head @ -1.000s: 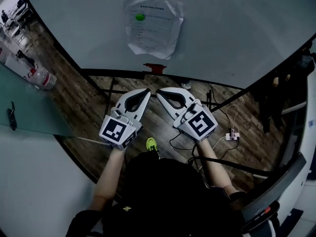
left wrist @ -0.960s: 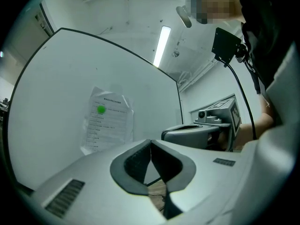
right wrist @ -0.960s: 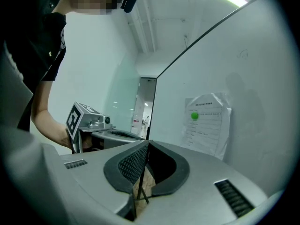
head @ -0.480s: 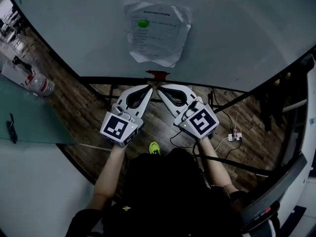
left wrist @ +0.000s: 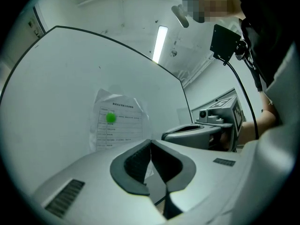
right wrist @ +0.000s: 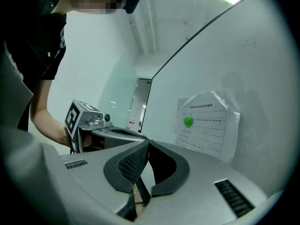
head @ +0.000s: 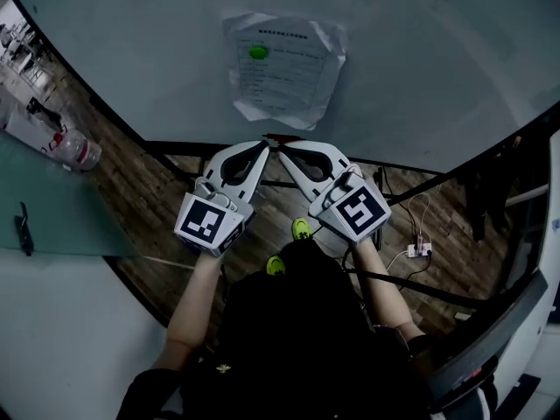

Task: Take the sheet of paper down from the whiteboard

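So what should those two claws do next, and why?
Probably lift both toward the sheet of paper and open one of them. The left gripper and right gripper are shut and empty, side by side just below the sheet, which hangs crumpled on the whiteboard under a green magnet. Neither touches it yet.

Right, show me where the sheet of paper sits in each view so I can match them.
Head view: sheet of paper at upper centre, on the whiteboard.
Left gripper view: left of centre, up and left of the left gripper.
Right gripper view: right of centre, up and right of the right gripper.
Shared landmark: the green dot near the sheet's top left.
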{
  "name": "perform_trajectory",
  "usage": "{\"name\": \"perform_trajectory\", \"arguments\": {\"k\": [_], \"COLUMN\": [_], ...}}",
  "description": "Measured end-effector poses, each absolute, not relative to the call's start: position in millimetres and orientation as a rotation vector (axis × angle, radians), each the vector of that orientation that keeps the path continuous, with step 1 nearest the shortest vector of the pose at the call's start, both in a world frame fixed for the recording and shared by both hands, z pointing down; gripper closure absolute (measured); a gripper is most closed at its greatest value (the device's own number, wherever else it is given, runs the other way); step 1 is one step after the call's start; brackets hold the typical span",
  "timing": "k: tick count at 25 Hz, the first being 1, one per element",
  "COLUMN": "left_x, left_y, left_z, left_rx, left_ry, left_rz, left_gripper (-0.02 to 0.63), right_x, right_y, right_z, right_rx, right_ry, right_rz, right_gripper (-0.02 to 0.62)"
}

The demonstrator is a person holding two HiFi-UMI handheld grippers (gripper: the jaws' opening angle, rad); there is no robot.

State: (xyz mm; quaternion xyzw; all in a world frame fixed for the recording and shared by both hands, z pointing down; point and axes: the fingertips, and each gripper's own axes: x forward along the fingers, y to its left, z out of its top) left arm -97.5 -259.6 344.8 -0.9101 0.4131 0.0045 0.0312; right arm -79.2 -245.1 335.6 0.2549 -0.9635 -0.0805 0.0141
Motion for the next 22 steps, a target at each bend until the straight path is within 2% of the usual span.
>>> {"name": "perform_trajectory", "arguments": {"k": [22], "left_x": [-102.4], "left_y": [-325.4], "left_z": [301.1], "left_rx": [-2.646], "left_ry": [1.237], "left_rz": [-0.039], "left_gripper": [0.563], "right_x": [-93.6], "right_y": [-309.0], "right_z": [297.4], "right_rx": [0.753], "right_ry": [-2.949], "right_rz": [-0.451], "right_gripper": [0.563]}}
